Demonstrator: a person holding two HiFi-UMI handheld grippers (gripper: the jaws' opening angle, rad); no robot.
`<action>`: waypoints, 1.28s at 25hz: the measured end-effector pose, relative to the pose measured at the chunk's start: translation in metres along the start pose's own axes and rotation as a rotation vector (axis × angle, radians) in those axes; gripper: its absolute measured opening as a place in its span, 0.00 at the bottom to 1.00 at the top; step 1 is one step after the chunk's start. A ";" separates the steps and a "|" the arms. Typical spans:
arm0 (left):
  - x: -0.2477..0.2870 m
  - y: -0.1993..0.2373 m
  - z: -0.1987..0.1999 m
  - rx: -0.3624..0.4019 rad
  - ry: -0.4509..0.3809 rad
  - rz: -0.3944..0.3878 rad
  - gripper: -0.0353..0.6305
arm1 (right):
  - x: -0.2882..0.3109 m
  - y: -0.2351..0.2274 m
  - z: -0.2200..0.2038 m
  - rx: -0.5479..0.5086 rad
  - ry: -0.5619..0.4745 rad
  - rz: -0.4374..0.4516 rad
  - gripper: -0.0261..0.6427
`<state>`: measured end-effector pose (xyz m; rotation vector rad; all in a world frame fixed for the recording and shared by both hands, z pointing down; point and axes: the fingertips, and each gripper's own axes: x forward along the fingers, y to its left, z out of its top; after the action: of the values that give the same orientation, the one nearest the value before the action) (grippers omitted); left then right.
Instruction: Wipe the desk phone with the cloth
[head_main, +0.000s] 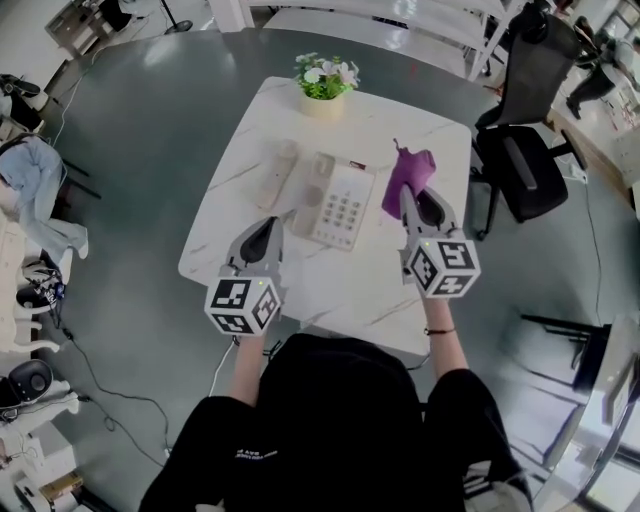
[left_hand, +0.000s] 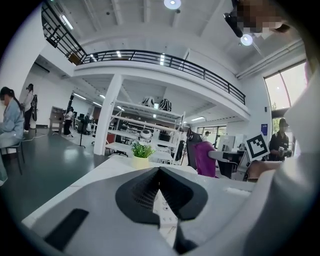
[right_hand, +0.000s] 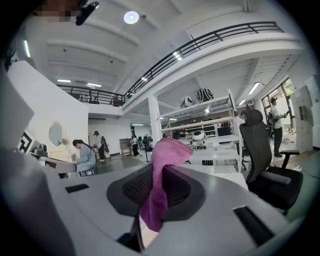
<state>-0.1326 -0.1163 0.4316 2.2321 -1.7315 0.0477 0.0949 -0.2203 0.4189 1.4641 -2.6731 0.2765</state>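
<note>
Right gripper (head_main: 408, 192) (right_hand: 161, 167): jaws clamped on the purple cloth (head_main: 410, 168) (right_hand: 159, 192). The cloth is pinched between the pads. One end sticks up past the tips and folds over, the other hangs down behind them.

Left gripper (head_main: 268, 222) (left_hand: 159, 171): jaw tips are brought together and nothing is held. Only the phone's keypad is seen through the gap under the tips.

The desk phone (head_main: 338, 205) (left_hand: 162, 210) sits near the middle of the white marble table (head_main: 330, 290), keypad up. The handset (head_main: 278, 172) is off the base and lies on the table just to its left.

The left gripper is held over the near-left corner of the phone, pointed at it. The right gripper is held to the right of the phone, with the cloth just beside the phone's right edge. Contact between cloth and phone can't be confirmed from any view.

In the left gripper view the cloth (left_hand: 205, 159) shows at the right, past the phone, with the right gripper's marker cube beside it.

A potted plant (head_main: 325, 78) (left_hand: 142, 152) stands at the far edge of the table, beyond the phone and well apart from both grippers. A black office chair (head_main: 525, 150) (right_hand: 265, 150) is parked at the table's right side.

Background: an open office with a mezzanine railing and shelving. A few people are seated or standing far off.
</note>
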 end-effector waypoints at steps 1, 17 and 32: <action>0.004 0.002 -0.003 -0.006 0.012 -0.007 0.05 | 0.006 -0.001 -0.002 -0.017 0.011 -0.004 0.09; 0.065 0.010 -0.051 -0.066 0.165 -0.134 0.05 | 0.075 -0.016 -0.042 -0.171 0.146 -0.109 0.09; 0.090 0.004 -0.071 -0.110 0.201 -0.159 0.05 | 0.123 -0.022 -0.072 -0.643 0.260 -0.115 0.09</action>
<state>-0.1010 -0.1826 0.5192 2.1942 -1.4150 0.1327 0.0458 -0.3200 0.5112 1.2543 -2.1596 -0.3482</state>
